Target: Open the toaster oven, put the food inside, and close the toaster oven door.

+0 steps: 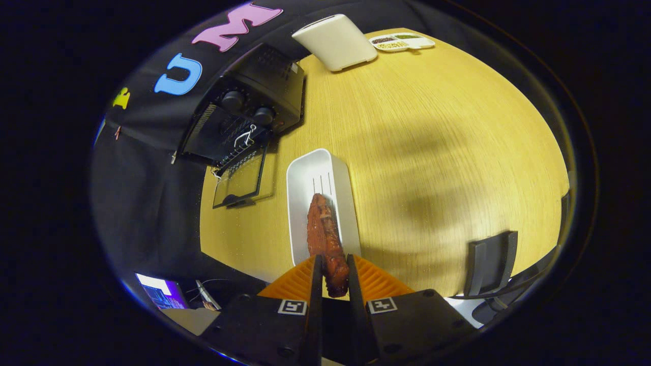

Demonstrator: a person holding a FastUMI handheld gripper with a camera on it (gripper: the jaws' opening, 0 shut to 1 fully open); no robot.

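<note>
Food [325, 239], a long reddish-brown piece that looks like roasted meat, is clamped between the two fingers of my gripper [331, 277]. Both fingers press on its near end, one on each side, and the rest of the piece sticks out ahead of them. It hangs above a white oblong tray [314, 175], which lies on the wooden table [432, 152] just ahead of my fingers. I cannot tell if the far end of the meat touches the tray or is lifted a little over it.

Beyond the tray, at the far left corner of the table by the black cloth wall, stands the black toaster oven [254, 107]. Its glass door [239, 178] is folded down and open toward me, and a wire rack [244, 140] shows in the opening. Two round knobs [247, 109] sit on its front.

Further along the far edge is a white box-shaped appliance [335, 40], and next to it, a small plate [402, 41] with something dark and green on it. At the near right edge is a dark stand [491, 262]. Below the near left edge a lit screen [160, 295] glows.
</note>
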